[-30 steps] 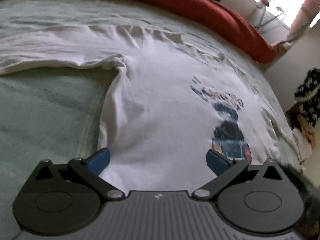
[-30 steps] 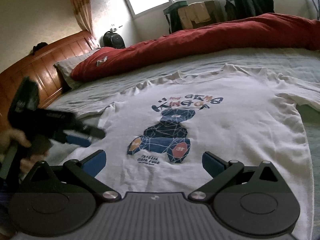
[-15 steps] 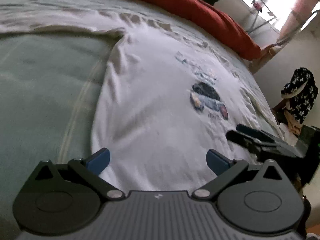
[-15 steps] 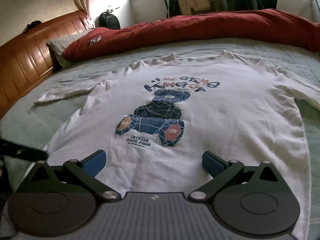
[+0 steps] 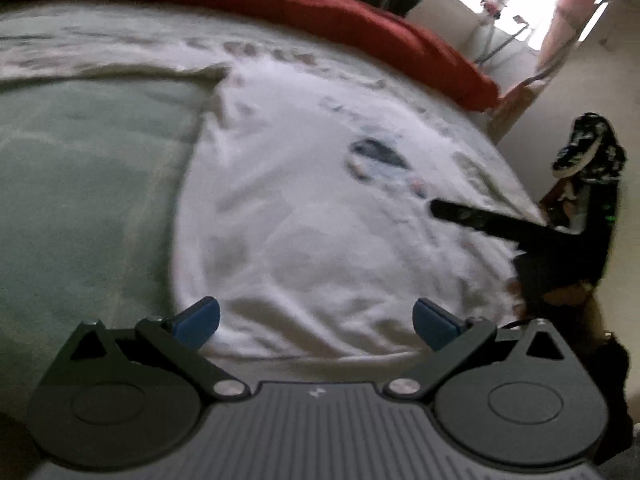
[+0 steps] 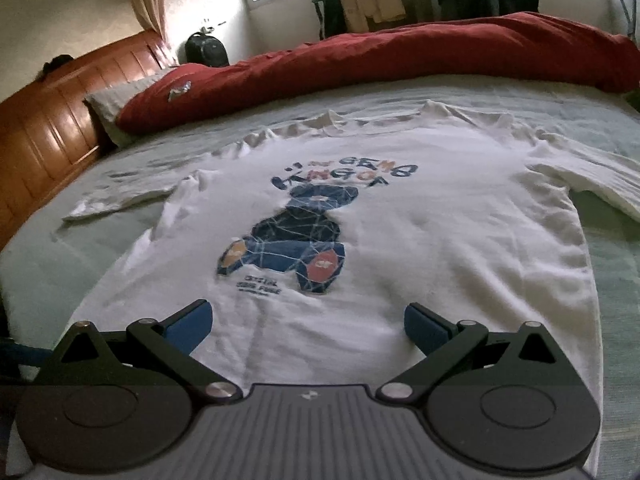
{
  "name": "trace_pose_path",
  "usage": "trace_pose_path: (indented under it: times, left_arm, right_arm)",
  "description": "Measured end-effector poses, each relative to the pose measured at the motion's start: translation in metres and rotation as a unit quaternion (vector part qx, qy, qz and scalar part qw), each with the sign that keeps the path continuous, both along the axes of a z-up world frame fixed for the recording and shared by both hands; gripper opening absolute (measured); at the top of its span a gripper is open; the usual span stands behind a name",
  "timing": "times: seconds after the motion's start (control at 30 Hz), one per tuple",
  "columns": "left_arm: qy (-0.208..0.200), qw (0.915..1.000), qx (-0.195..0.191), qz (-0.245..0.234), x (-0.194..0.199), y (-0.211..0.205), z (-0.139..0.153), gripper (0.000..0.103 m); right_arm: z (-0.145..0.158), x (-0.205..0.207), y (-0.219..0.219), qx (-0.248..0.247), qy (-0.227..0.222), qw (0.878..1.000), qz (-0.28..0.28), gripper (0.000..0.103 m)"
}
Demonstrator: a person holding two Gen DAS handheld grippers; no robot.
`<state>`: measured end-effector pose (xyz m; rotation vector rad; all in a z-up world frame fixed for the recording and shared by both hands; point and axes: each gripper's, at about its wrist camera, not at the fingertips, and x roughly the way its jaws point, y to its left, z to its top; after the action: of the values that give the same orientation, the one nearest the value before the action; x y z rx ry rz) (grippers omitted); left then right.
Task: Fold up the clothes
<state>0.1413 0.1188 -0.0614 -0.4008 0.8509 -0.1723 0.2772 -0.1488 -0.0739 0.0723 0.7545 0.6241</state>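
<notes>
Shirt (image 6: 420, 216) is laid flat, print up, on the bed (image 6: 612, 264), hem nearest both cameras, with left gripper (image 5: 316, 322) and right gripper (image 6: 306, 322) each held over the hem, fingers spread wide, nothing clamped.

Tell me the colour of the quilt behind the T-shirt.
Dark red quilt, clearest in the right wrist view.
</notes>
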Motion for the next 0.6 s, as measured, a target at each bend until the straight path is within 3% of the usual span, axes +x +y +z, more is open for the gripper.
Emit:
trace_pose_path:
  times: [0.1, 0.23, 0.43, 0.6]
  left_arm:
    - [0.000, 0.9994, 0.024, -0.026, 0.009, -0.018, -0.006, 0.102]
    - [0.008, 0.9987, 0.047, -0.019, -0.002, -0.023, -0.020, 0.102]
    - [-0.005, 0.9961, 0.084, -0.025, -0.012, -0.028, -0.011, 0.102]
    - [-0.006, 0.9964, 0.084, -0.010, 0.002, -0.028, -0.013, 0.102]
  right_arm:
    - [-0.002, -0.002, 0.005, -0.017, -0.007, 1.000, 0.003, 0.103]
    - [-0.005, -0.006, 0.010, -0.044, -0.024, 0.999, 0.011, 0.103]
    - [-0.004, -0.016, 0.011, -0.076, -0.050, 0.996, 0.020, 0.103]
    - [0.014, -0.005, -0.004, -0.045, -0.078, 0.995, -0.045, 0.103]
